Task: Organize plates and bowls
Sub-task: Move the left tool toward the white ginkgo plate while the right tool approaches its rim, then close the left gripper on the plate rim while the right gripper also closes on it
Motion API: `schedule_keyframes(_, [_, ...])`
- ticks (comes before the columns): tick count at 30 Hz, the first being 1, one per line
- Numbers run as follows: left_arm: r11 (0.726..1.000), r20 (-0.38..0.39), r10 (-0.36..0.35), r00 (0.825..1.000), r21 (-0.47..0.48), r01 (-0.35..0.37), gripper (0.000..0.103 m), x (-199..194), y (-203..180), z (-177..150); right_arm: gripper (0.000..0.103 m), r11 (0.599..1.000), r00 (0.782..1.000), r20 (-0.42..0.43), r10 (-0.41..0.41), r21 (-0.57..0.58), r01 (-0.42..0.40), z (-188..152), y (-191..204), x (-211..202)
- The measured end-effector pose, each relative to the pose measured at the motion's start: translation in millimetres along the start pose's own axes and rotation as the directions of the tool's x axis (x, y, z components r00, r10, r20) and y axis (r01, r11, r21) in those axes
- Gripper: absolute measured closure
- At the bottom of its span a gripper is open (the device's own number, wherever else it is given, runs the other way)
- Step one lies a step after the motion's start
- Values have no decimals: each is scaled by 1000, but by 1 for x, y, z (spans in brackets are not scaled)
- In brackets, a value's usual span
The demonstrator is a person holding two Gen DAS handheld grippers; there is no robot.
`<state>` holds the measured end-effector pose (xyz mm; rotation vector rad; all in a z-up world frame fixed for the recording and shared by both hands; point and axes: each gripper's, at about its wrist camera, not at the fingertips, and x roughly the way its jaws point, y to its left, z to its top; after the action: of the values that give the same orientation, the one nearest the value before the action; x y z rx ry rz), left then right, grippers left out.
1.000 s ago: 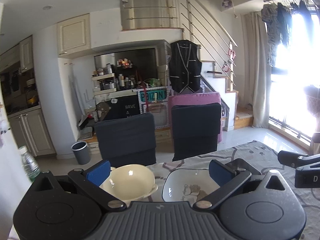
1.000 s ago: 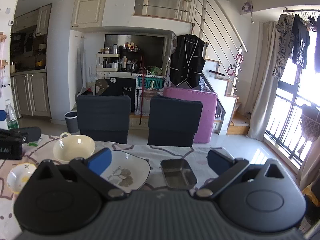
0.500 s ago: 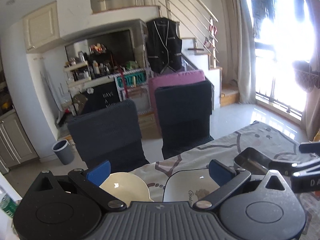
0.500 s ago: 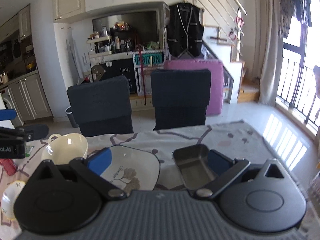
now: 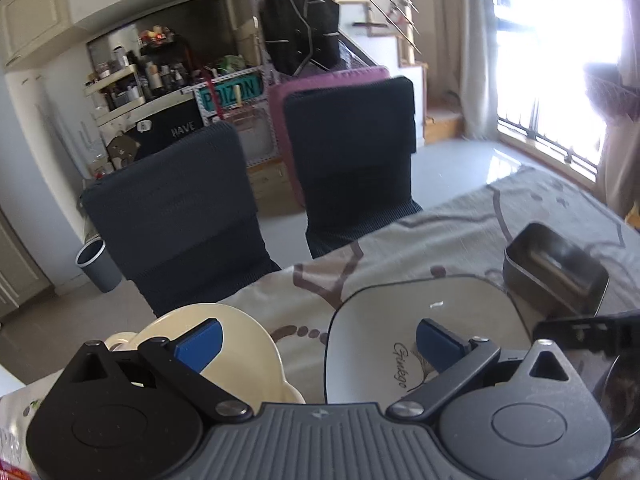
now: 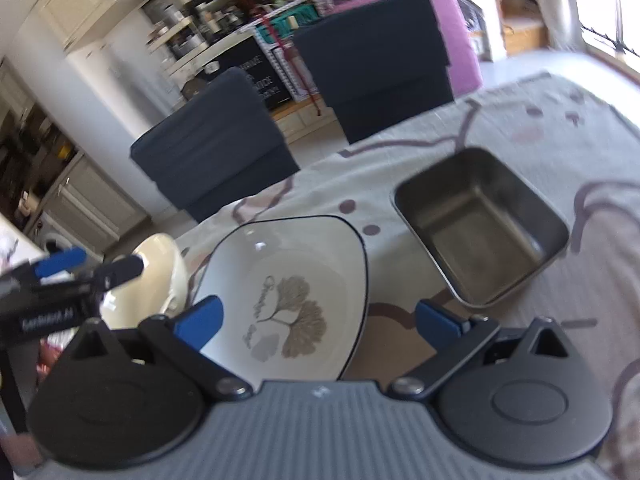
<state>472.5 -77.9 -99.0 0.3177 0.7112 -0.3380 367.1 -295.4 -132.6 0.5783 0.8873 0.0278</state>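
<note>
A cream bowl (image 5: 236,344) with a handle sits on the tablecloth just left of a white square plate (image 5: 384,320) printed with a ginkgo leaf. A steel rectangular tray (image 5: 556,268) stands to the plate's right. My left gripper (image 5: 318,342) hovers open over the gap between bowl and plate, holding nothing. In the right wrist view the plate (image 6: 296,280) lies under my open right gripper (image 6: 320,320), with the tray (image 6: 480,228) ahead on the right and the bowl (image 6: 160,268) to the left, partly hidden by the left gripper (image 6: 60,280).
Two dark chairs (image 5: 180,216) (image 5: 352,148) stand along the table's far edge. The patterned tablecloth (image 6: 540,112) stretches to the right past the tray. A dark round rim (image 5: 624,400) shows at the right edge. A bin (image 5: 98,266) stands on the floor.
Both grippers have tipped downward and moved closer to the dishes. The plate and tray now fill more of the right wrist view. Both grippers stay open.
</note>
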Motion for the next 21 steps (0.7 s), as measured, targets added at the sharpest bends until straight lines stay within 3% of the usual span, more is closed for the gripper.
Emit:
schedule_keyframes(1, [1000, -5, 8, 1000, 20, -8, 1, 2, -2, -1, 1, 999, 1000, -8, 9, 34, -9, -1, -4, 4])
schedule_keyframes(2, [999, -14, 17, 1000, 38, -17, 1, 5, -4, -1, 9, 998, 999, -14, 33, 51, -32, -1, -6, 9])
schedule_keyframes(3, [998, -20, 22, 1000, 54, -21, 0, 7, -5, -1, 24, 997, 998, -25, 52, 59, -51, -1, -7, 13])
schedule_keyframes(5, [996, -21, 22, 1000, 83, -20, 0, 9, -6, -2, 45, 997, 998, -56, 38, 76, -34, -1, -10, 22])
schedule_keyframes(10, [997, -28, 30, 999, 76, -28, 0, 17, -5, 0, 78, 997, 998, -69, -6, 81, 12, -3, -9, 31])
schedule_keyframes(11, [998, -29, 26, 999, 66, -24, 0, 18, -4, 0, 95, 997, 997, -69, -37, 66, 42, -3, -7, 29])
schedule_keyframes(14, [999, -26, -39, 999, 35, 40, 9, 17, -4, 0, 96, 997, 998, -60, -25, 69, 29, -2, -9, 26])
schedule_keyframes(16, [996, -49, -93, 994, -2, 93, 30, 17, -3, 2, 97, 998, 998, -34, -50, 44, 52, -2, -10, 22])
schedule_keyframes(21, [975, -126, -195, 973, -130, 179, 43, 30, -7, -3, 98, 997, 998, -28, -52, 56, 54, 2, -25, 16])
